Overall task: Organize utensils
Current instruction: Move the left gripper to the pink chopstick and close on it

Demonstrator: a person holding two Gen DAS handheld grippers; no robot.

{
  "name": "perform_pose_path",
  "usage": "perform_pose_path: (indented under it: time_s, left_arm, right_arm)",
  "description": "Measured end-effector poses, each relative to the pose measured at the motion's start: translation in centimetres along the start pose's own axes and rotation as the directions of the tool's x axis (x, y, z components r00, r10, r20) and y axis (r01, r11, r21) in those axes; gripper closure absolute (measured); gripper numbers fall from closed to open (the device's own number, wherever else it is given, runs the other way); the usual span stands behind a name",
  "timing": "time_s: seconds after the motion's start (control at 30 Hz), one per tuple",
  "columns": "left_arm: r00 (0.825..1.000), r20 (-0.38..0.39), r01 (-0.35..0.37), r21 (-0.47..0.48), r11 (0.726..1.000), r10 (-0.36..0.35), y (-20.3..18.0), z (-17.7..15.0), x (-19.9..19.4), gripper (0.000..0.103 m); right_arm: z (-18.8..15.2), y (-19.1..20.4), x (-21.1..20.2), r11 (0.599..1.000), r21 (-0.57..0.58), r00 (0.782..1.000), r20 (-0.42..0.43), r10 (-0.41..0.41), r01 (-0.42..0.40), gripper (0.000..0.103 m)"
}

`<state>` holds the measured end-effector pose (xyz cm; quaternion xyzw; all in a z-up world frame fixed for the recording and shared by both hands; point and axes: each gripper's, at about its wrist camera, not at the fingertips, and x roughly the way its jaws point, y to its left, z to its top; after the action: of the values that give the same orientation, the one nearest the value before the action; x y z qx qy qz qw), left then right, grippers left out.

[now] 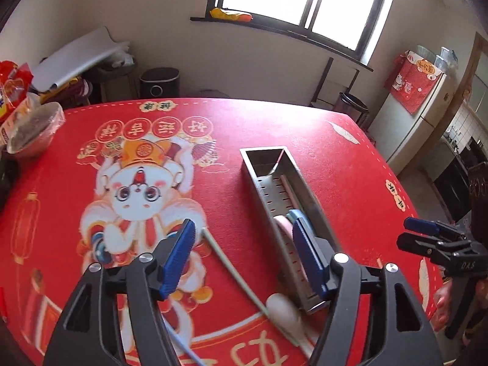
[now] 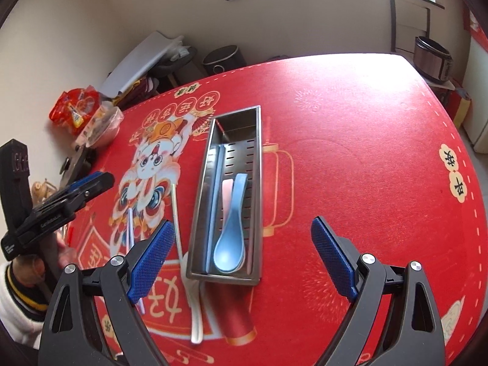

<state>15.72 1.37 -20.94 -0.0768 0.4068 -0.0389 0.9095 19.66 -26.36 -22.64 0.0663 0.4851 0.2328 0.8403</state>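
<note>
A long steel utensil tray (image 2: 257, 164) (image 1: 308, 195) lies on the red mat. In it lie a blue spoon (image 2: 230, 238) on a pink spoon (image 2: 226, 190), and a light blue chopstick (image 2: 215, 195). On the mat left of the tray lie a pale green chopstick (image 1: 231, 271) (image 2: 174, 210), a white spoon (image 1: 283, 308) (image 2: 195, 308) and a blue chopstick (image 2: 130, 228) (image 1: 183, 347). My left gripper (image 1: 244, 256) is open above the green chopstick and the tray's near end. My right gripper (image 2: 244, 262) is open above the tray's near end. Both are empty.
A plastic-wrapped bowl (image 1: 33, 131) and red snack bags (image 2: 76, 106) stand at the mat's left edge. My right gripper shows in the left wrist view (image 1: 439, 244), my left one in the right wrist view (image 2: 67, 201). Bins and a rice cooker (image 2: 433, 61) stand beyond the table.
</note>
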Motion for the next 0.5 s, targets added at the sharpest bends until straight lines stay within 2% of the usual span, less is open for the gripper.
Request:
perform_pose_path:
  time_s: [0.17, 0.3, 0.37, 0.5]
  left_arm:
    - [0.999, -0.029, -0.036, -0.013, 0.999, 0.036, 3.8, -3.5, -2.3, 0.036]
    - [0.993, -0.095, -0.081, -0.061, 0.995, 0.075, 6.4, -6.9, -2.2, 0.037]
    - [0.990, -0.122, -0.081, -0.088, 0.993, 0.069, 7.3, -8.7, -1.9, 0.044]
    - [0.978, -0.197, -0.087, -0.095, 0.992, 0.067, 7.7, -11.8, -0.4, 0.051]
  right_arm:
    - [-1.2, 2.3, 0.6, 0.998, -0.021, 0.998, 0.045, -0.052, 0.053, 0.015]
    - [-2.1, 3.7, 1.5, 0.997, -0.045, 0.997, 0.047, -0.064, 0.066, 0.015]
    - [-2.6, 4.5, 2.0, 0.994, -0.070, 0.996, 0.037, -0.081, 0.083, 0.015]
    - [-3.4, 5.4, 3.0, 0.994, -0.076, 0.997, 0.001, -0.078, 0.078, 0.015]
